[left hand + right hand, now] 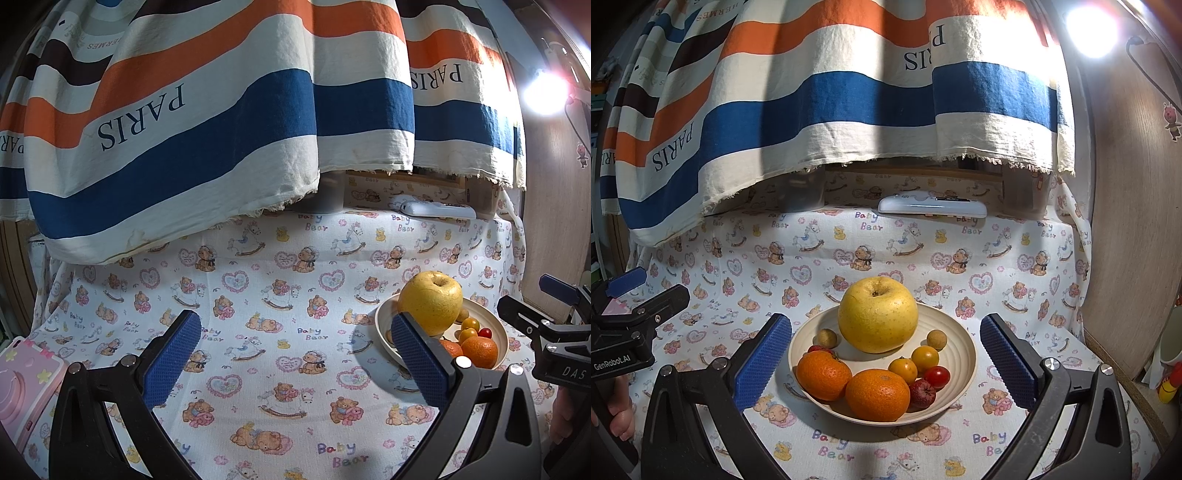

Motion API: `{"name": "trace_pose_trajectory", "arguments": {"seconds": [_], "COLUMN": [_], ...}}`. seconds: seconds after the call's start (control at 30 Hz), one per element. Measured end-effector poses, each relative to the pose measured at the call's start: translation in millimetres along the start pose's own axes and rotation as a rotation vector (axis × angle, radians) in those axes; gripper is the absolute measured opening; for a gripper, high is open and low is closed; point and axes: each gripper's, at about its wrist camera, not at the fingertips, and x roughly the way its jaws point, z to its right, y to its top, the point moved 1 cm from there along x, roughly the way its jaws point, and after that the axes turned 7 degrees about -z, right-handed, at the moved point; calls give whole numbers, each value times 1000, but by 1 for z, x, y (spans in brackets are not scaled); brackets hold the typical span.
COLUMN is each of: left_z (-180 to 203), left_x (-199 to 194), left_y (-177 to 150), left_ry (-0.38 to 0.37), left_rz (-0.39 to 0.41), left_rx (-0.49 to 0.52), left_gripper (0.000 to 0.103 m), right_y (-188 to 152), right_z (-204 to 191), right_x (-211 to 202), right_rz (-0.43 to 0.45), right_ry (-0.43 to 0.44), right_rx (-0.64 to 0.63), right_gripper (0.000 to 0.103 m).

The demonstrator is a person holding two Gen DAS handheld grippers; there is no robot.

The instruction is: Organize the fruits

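A cream bowl [964,363] sits on the teddy-print cloth and holds a big yellow apple [878,314], two oranges [877,395], small yellow tomatoes [924,356], a red tomato [937,376] and two brown longans [937,339]. My right gripper [886,365] is open and empty, its blue pads on either side of the bowl's near half. My left gripper [295,363] is open and empty over bare cloth, left of the bowl [384,325]. The apple [430,302] shows behind its right pad.
A striped PARIS cloth [812,103] hangs low over the back. A white remote [932,208] lies at the rear. A pink toy camera [22,387] sits at the far left, a wooden panel [1134,221] on the right, a bright lamp [1091,31] above.
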Motion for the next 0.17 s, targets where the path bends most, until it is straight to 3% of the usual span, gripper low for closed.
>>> {"name": "trace_pose_trajectory", "arguments": {"seconds": [0.17], "left_z": [0], "left_x": [0], "left_y": [0], "left_ry": [0], "left_rz": [-1], "left_rx": [1], "left_gripper": [102], "right_y": [-1], "right_z": [1], "right_x": [0], "right_rz": [-2], "right_ry": [0], "right_rx": [3], "right_gripper": [103]}}
